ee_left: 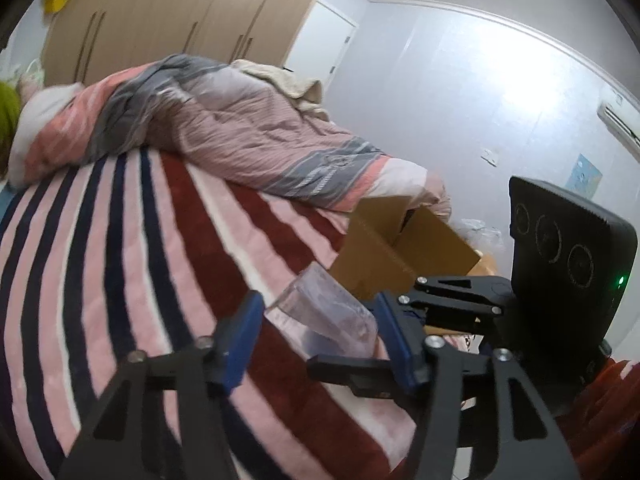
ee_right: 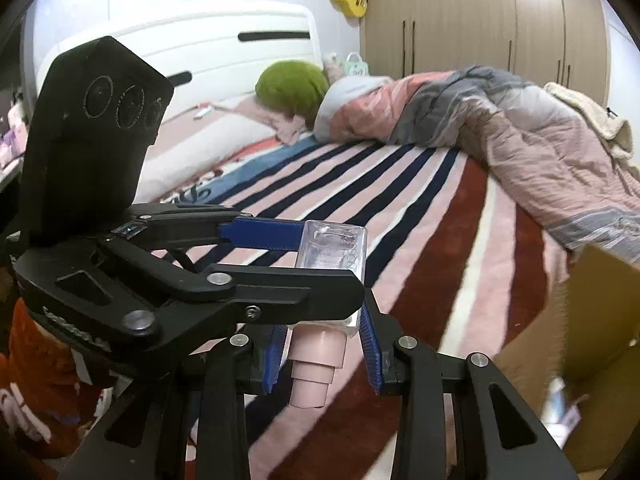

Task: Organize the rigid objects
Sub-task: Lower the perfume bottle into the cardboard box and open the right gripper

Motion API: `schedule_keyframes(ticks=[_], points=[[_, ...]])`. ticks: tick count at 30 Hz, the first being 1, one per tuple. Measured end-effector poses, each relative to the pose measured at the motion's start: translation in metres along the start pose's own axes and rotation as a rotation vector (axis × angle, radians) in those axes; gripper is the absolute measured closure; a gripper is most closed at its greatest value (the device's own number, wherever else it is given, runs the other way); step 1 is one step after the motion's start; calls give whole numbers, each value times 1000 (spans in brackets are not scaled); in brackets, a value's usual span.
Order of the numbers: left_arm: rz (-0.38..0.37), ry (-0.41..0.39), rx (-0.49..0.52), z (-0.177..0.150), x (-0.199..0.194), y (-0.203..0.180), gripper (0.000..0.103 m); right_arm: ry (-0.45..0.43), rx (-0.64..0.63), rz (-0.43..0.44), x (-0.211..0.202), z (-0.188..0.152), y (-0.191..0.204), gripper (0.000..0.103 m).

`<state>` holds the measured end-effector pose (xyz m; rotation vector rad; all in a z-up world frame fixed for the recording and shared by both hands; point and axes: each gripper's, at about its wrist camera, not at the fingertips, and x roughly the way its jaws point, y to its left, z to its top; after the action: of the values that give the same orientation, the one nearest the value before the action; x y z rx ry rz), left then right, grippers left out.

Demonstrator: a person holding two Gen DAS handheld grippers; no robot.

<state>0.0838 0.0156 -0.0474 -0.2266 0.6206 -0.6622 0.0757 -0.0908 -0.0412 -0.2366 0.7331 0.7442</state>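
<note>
A clear plastic bottle with a pink pump top is held above the striped bed. In the right wrist view my right gripper has its blue pads on either side of the bottle's neck end, and my left gripper crosses in from the left and clamps the bottle's body. In the left wrist view the bottle sits between my left gripper's blue pads, with the right gripper coming in from the right. An open cardboard box stands at the bed's edge.
The bed has a pink, dark red and navy striped blanket and a crumpled quilt. A green cushion lies near the headboard. Wardrobes line the far wall. The box also shows at right in the right wrist view, with items inside.
</note>
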Motion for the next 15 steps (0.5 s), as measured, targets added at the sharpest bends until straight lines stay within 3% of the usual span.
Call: schedule_keyframes(ticks=[7,15], points=[[-34,14,80,32,36,-56,53,-58,46,-44,-52,-1,-46,74],[-77,132,136,49,115,-108,54,-14,146,-109,-87,-27,-119,76]])
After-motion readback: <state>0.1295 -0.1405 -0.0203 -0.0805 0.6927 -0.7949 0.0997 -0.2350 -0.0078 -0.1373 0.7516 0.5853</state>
